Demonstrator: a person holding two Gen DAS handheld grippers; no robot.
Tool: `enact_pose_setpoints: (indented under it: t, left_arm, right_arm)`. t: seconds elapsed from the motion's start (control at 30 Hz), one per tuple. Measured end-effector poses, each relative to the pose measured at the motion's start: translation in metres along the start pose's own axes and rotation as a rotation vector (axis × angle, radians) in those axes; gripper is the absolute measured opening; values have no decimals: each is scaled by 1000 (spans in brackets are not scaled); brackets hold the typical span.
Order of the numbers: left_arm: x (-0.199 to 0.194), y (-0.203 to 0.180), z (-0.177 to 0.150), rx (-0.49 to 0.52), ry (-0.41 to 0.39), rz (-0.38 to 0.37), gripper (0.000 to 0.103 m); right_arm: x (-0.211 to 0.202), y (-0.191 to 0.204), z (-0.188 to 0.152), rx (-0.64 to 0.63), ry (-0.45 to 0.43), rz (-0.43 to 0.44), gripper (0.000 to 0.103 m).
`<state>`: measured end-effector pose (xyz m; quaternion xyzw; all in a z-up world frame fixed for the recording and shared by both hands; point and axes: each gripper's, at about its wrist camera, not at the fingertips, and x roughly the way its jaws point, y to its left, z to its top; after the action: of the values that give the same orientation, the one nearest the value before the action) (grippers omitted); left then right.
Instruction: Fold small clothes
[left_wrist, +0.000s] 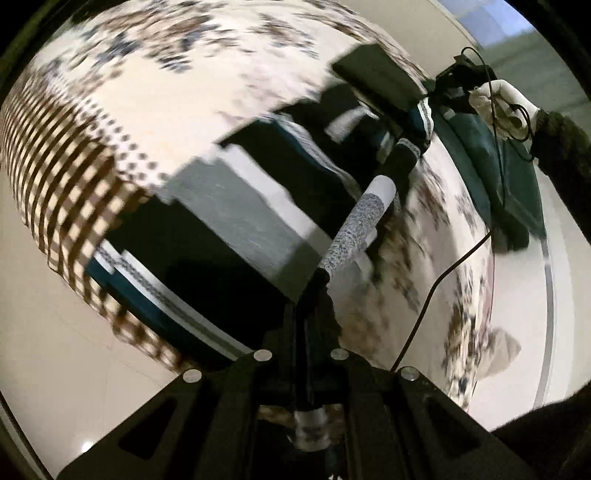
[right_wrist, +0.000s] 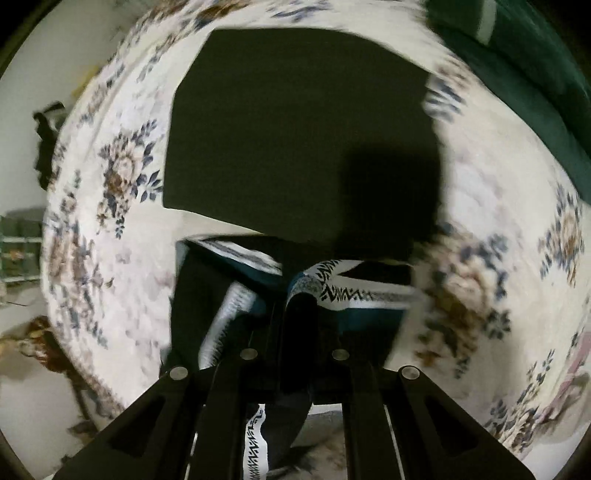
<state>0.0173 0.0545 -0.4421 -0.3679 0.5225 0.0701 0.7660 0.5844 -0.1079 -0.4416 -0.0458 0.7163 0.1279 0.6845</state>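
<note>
On the floral quilt (right_wrist: 122, 258), both tongs (left_wrist: 314, 295) (right_wrist: 295, 295) pinch the striped knit garment (right_wrist: 354, 291).

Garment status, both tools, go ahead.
Left tool shut on garment. Right tool shut on its patterned band. Garment lifted over floral bedspread, beside a black folded piece. Nothing blocking.

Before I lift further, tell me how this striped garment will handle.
Probably floppy: the striped garment drapes over the right gripper and hangs below. Likely light, since the closed left gripper holds an edge up. It may sag onto the floral bedspread.
</note>
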Motion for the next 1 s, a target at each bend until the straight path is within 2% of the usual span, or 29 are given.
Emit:
enact_pose_setpoints:
  t: [0.13,0.23,0.37,0.53,0.6,0.63,0.7,0.73,0.77,0.83,0.9,0.93,1.0]
  left_arm:
    - [9,52,25,-63,-26,-5,1]
    - [18,82,40,-86,-34,4,1]
    - [38,118,56,-117,-28,17,1]
    - [63,139,62,-131,12,22,2]
    - [68,143,61,-141,28,24,3]
    - [69,148,60,-166,41,2,7]
    - [67,155,61,-210,64,-4,8]
    - [62,159,60,-237,71,-14,16]
    - [55,163,59,-264,73,-11,22]
    - [44,166,59,-282,75,5,52]
    - [31,162,66,-276,51,22,62]
    - [26,156,76,-263,40,18,63]
    - [25,140,98,-228,26,10,63]
  right_arm:
    - [51,81,26,-38,8,-127,9]
    - [80,119,38,-51,11,-187,9]
    - [108,146,50,-58,10,-247,9]
    - [130,150,59,-25,20,-270,9]
    - [137,144,61,-10,43,-236,10]
    - [139,140,61,3,60,-204,12]
    - [130,126,60,35,71,-81,31]
    - [125,121,58,42,76,-17,44]
    - [113,111,53,54,73,73,49]
    - [89,92,40,72,54,189,53]
    - [60,60,16,108,23,282,55]
    - [51,50,6,117,11,294,58]
    - [33,18,-19,148,-32,296,59]
